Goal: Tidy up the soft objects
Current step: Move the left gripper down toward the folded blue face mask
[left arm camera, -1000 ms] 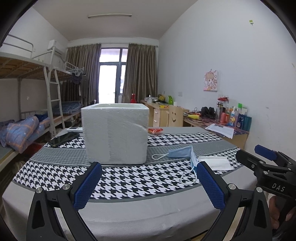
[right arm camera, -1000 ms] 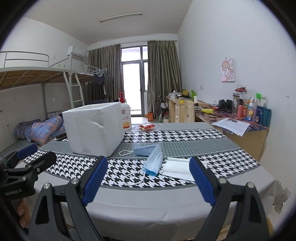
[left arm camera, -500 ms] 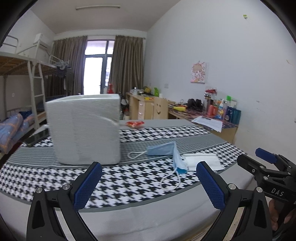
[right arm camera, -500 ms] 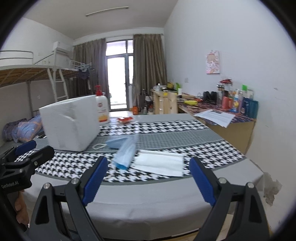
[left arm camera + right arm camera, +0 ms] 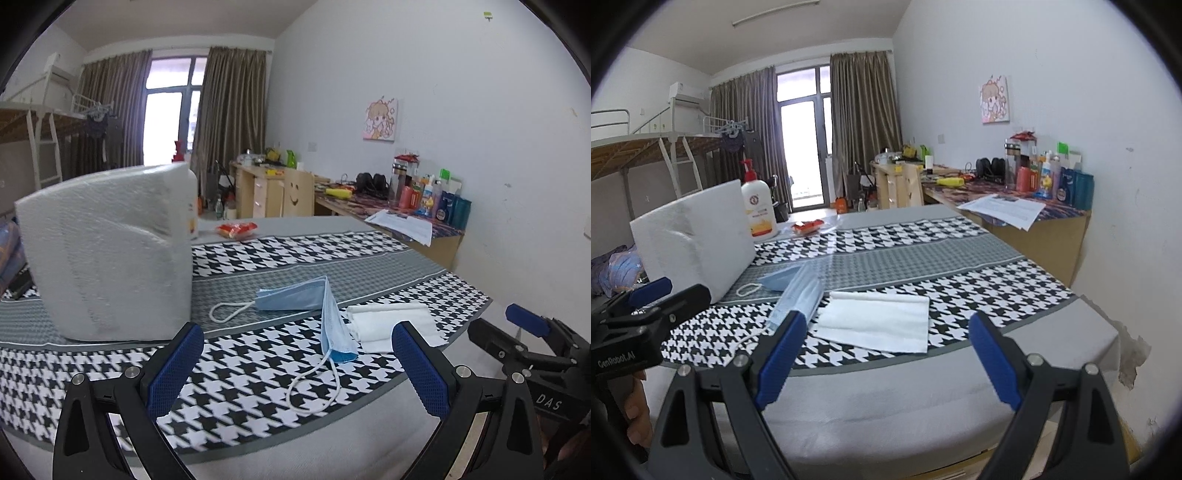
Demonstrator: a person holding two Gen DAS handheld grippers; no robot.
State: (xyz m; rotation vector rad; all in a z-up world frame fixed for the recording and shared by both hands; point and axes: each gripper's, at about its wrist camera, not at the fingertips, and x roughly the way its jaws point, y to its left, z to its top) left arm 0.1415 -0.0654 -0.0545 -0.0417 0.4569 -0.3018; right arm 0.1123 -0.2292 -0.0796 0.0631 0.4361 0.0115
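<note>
Both tools spread, empty: left tool [image 5: 297, 373], right tool [image 5: 886, 354]. Blue mask [image 5: 314, 302] touching white tissue [image 5: 879, 321] on bench [image 5: 886, 398], beside foam box [image 5: 107, 251].

"DAS" is printed in white on the right gripper [image 5: 532, 354] body, and "GenRobot.AI" on the left gripper [image 5: 646, 299] body. The pump bottle [image 5: 759, 206] label behind the foam box [image 5: 694, 243] cannot be read.

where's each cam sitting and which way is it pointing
Left wrist: on the left tool, jaws open, facing across the table at the foam box and mask; the right tool's side shows at right.
Right wrist: on the right tool, jaws open, facing the tissue; the left tool and a hand show at left.
Shared: box, mask, tissue, desk.
</note>
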